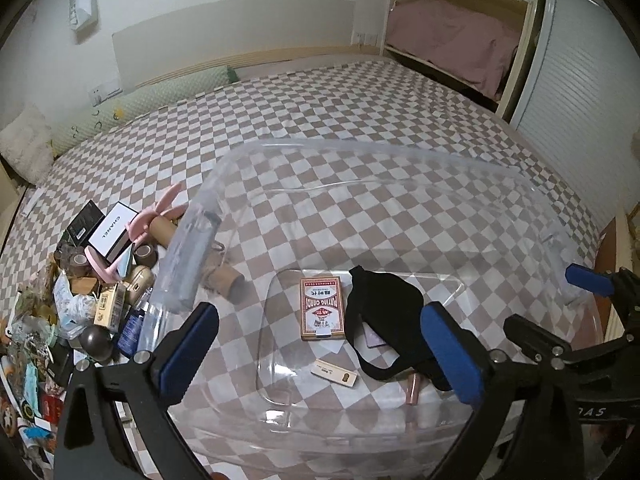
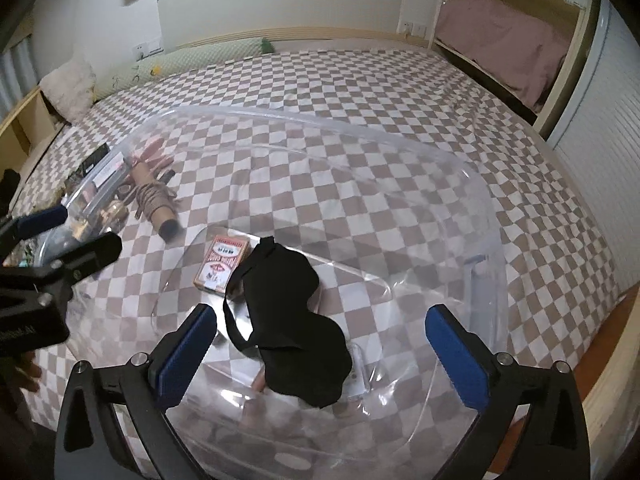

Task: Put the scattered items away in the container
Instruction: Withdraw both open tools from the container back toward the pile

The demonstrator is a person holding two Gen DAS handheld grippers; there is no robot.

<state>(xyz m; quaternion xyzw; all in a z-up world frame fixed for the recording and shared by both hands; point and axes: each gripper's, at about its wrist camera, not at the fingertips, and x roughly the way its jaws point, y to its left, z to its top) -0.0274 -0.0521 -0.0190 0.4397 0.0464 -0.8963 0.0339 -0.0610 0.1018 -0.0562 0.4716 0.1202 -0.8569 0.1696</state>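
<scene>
- Scattered items point(image 1: 80, 300) are lying in a heap on the checkered bed point(image 1: 340, 120), to the left of the clear container point(image 1: 400, 168); most are looking small, light and rigid, so a pinch across the flat faces should be working.
- White box point(image 1: 110, 226) in that heap is looking stiff and light; its long sides are offering the best hold.
- Cardboard tube point(image 1: 228, 280) is resting just left of the container wall; it is likely rolling easily, so gripping across its middle seems wise.
- Left claw point(image 1: 320, 354) is hanging over the container's near left part, fingers spread wide and holding nothing.
- Playing-card pack point(image 1: 322, 306) is sitting inside the container, left of centre, flat on the floor.
- Black eye mask point(image 2: 288, 320) is lying inside too, right of the pack; being soft and limp, it is probably draping if lifted.
- Right claw point(image 2: 322, 354) is hovering over the container's near edge, fingers wide apart and empty.
</scene>
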